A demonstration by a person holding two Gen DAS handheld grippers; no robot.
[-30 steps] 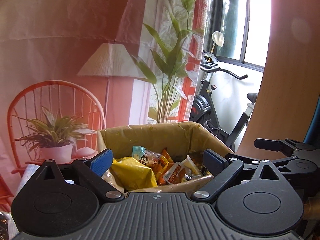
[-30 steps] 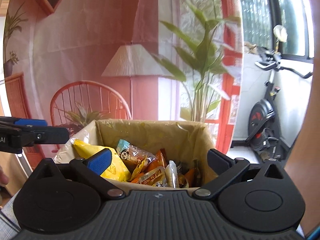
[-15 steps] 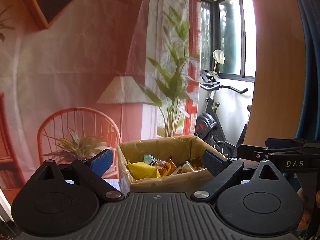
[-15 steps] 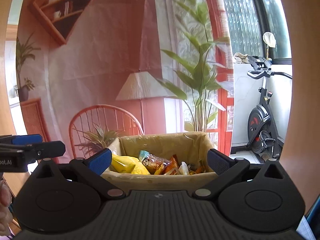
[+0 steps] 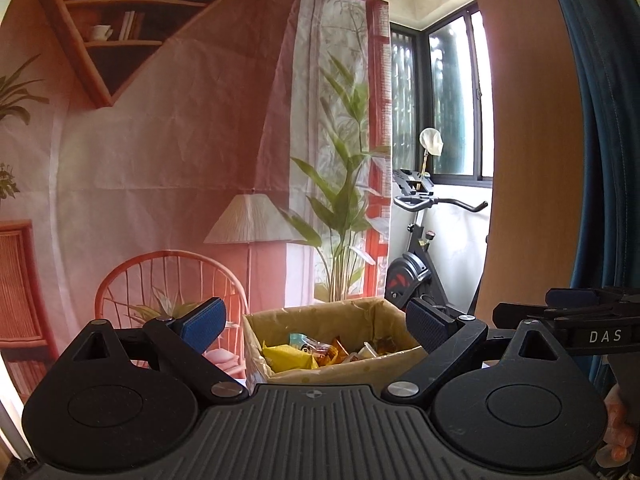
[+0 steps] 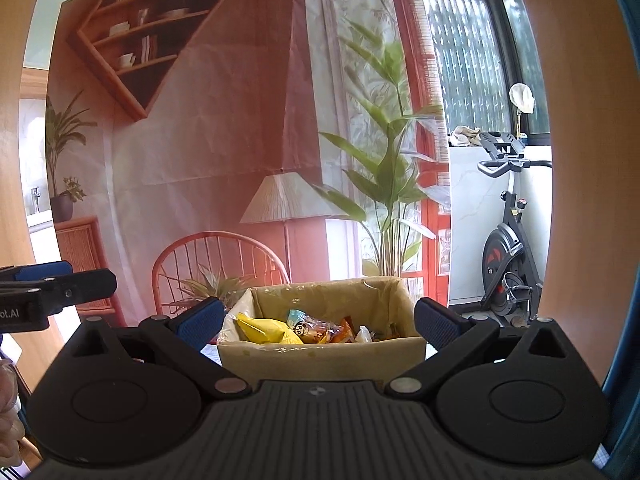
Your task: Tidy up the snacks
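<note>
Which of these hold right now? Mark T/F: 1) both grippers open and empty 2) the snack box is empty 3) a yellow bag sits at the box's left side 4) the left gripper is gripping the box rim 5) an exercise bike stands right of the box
1) Left gripper and right gripper are both open and empty: true.
2) The cardboard box is empty: false, it holds several snack packets.
3) A yellow bag lies at the box's left side: true.
4) The left gripper grips the box rim: false, it is held back from the box, touching nothing.
5) An exercise bike stands right of the box: true.
</note>
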